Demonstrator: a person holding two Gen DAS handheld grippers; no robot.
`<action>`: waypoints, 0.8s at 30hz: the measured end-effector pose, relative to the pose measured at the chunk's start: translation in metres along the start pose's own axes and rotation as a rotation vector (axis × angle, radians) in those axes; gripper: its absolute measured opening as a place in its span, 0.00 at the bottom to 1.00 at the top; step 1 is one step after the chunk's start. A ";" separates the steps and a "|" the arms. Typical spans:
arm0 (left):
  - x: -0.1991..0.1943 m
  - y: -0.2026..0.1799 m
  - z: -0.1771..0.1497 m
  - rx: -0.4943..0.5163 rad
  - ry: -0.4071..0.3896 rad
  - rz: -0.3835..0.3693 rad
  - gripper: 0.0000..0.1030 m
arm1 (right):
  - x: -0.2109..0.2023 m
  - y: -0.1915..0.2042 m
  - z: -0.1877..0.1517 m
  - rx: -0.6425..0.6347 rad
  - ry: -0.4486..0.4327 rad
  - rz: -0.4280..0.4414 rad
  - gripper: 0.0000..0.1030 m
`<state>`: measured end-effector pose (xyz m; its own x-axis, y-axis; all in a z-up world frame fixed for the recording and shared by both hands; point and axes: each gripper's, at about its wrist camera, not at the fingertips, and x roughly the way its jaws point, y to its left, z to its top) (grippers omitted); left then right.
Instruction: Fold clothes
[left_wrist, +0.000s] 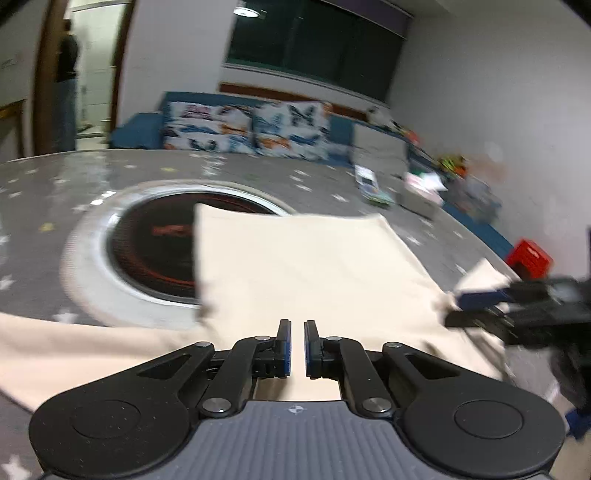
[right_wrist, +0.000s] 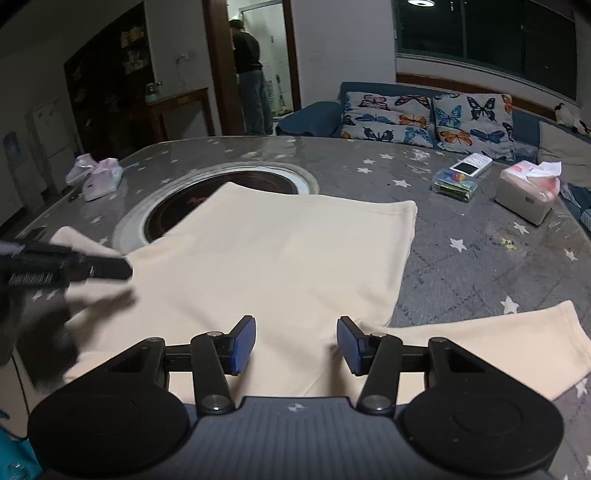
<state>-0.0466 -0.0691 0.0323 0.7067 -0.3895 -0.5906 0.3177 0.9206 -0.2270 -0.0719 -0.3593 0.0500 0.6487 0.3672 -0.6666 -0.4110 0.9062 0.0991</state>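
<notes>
2 grippers: left gripper (left_wrist: 297, 325) fingers together, empty; right gripper (right_wrist: 296, 325) fingers apart; shirt (right_wrist: 280, 258) near edge hidden.

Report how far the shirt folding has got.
Done: the cream shirt lies flat on the star-patterned table, partly over the round cooktop. In hand: the left gripper is shut at the shirt's left edge; whether it pinches fabric is unclear. The right gripper is open, empty. Left: the right sleeve lies spread; no fold visible.

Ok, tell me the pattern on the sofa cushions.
Colourful butterflies on a pale ground, on the sofa cushions; clearest in the right wrist view.
</notes>
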 end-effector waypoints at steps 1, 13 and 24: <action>0.003 -0.006 -0.002 0.011 0.013 -0.013 0.08 | 0.005 -0.004 -0.001 0.009 0.008 -0.011 0.48; 0.014 -0.031 0.000 0.089 0.046 -0.091 0.13 | -0.026 -0.055 -0.023 0.164 -0.041 -0.150 0.45; 0.027 -0.065 0.002 0.170 0.073 -0.150 0.13 | -0.033 -0.163 -0.040 0.424 -0.061 -0.476 0.38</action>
<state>-0.0472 -0.1399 0.0326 0.5980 -0.5132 -0.6156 0.5220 0.8322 -0.1867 -0.0527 -0.5275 0.0263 0.7385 -0.0963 -0.6674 0.2120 0.9727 0.0942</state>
